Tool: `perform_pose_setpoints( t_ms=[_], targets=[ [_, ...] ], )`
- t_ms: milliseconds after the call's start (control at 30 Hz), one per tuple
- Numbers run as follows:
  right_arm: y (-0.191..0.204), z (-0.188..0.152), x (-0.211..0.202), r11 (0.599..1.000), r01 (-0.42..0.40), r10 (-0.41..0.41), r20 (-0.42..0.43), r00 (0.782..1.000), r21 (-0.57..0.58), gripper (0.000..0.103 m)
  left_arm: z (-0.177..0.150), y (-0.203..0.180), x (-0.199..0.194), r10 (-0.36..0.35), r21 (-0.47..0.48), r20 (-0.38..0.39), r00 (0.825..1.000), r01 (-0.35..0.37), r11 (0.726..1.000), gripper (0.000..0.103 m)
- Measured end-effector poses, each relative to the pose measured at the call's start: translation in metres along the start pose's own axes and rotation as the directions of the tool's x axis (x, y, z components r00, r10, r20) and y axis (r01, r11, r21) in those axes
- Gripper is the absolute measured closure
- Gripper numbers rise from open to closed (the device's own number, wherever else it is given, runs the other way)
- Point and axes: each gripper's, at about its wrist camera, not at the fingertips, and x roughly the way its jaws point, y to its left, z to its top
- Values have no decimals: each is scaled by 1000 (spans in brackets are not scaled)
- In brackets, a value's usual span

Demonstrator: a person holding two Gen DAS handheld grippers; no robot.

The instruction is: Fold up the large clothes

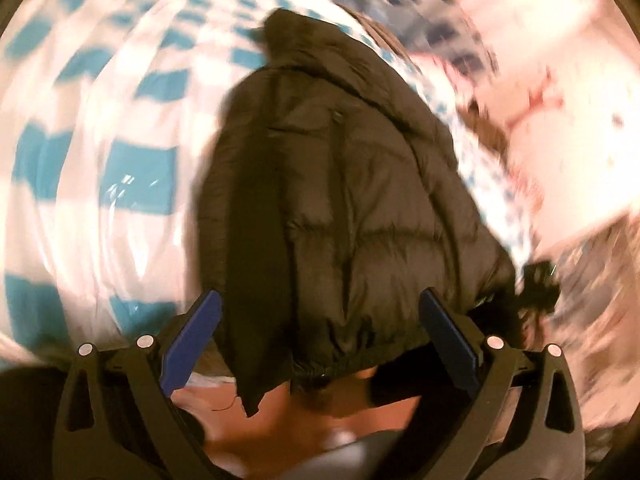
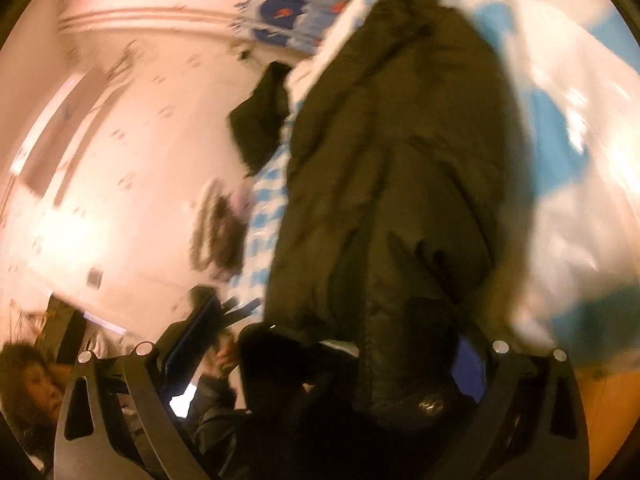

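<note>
A dark olive puffer jacket [image 1: 352,184] lies on a bed with a white and teal checked cover [image 1: 120,140]. Its hem hangs over the near edge. In the left wrist view my left gripper [image 1: 320,320] is open, its blue pads on either side of the hem, not closed on it. In the right wrist view the jacket [image 2: 400,180] fills the middle. My right gripper [image 2: 332,340] has its fingers wide apart, with jacket fabric lying between and over them. The right pad is mostly hidden by fabric.
A pink wall [image 2: 120,140] runs along the bed's side. A dark cloth [image 2: 260,116] and a brown furry item [image 2: 220,232] lie by the bed edge. A patterned blue pillow [image 2: 288,20] sits at the far end. A person's face [image 2: 36,384] shows at lower left.
</note>
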Motion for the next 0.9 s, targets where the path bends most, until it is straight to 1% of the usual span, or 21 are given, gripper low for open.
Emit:
perform_pose_setpoints(
  t_ms=[67,133,200,267,300,333,367,433,467,500,533,567,600,633,733,800,867,900],
  targets=[
    [1,6,5,997,71,-71,-41,997,-2,6,-1,15,2,-29,-75,-10,1000,28,997,8],
    [-5,8,10,992,124,-123,-79,989,11,6,-4,20,10,-50,-96,-38,998,46,994,8],
    [-13,8,18,988,148,-143,-123,982,38,6,-11,18,24,-64,-88,-91,994,56,995,8],
    [-16,7,22,987,159,-152,-141,978,39,6,-17,13,39,-58,-61,-140,988,50,997,8],
    [-16,7,22,987,153,-146,-133,980,41,6,-18,11,45,-55,-53,-158,986,47,997,8],
    [-16,8,16,991,121,-114,-110,987,57,6,-21,8,51,-56,-44,-171,984,49,998,8],
    [-14,9,15,993,100,-93,-108,990,66,6,-22,7,53,-67,-37,-174,982,61,997,8],
    [-4,11,15,992,129,-127,-100,987,10,7,-21,-3,55,-101,-17,-161,982,99,995,8],
    [2,12,16,990,139,-139,-95,986,-10,14,-20,-8,54,-114,-11,-148,982,114,993,11],
    [8,14,19,989,144,-146,-86,986,-25,22,-16,-14,51,-127,-10,-128,984,127,992,37],
    [15,17,20,984,173,-176,-64,982,-46,54,-13,-17,50,-127,-8,-126,984,127,992,66],
    [21,20,20,982,181,-182,-37,983,-46,82,-9,-22,46,-131,-5,-118,984,131,991,79],
    [29,24,21,987,154,-155,-9,988,-48,82,-2,-31,38,-156,6,-104,982,157,988,90],
    [40,28,18,988,138,-136,25,990,-68,83,3,-36,32,-169,14,-90,982,171,985,93],
    [80,38,12,989,70,-58,94,994,-129,85,28,-69,-6,-202,64,-6,979,202,977,96],
    [107,44,2,986,25,-3,130,992,-167,85,42,-86,-33,-230,92,48,972,225,970,97],
    [129,44,-11,979,-26,57,148,987,-202,85,54,-102,-65,-260,119,107,960,247,962,97],
    [140,42,-19,974,-50,84,149,985,-221,85,55,-103,-78,-270,127,121,955,255,959,97]
  ],
)
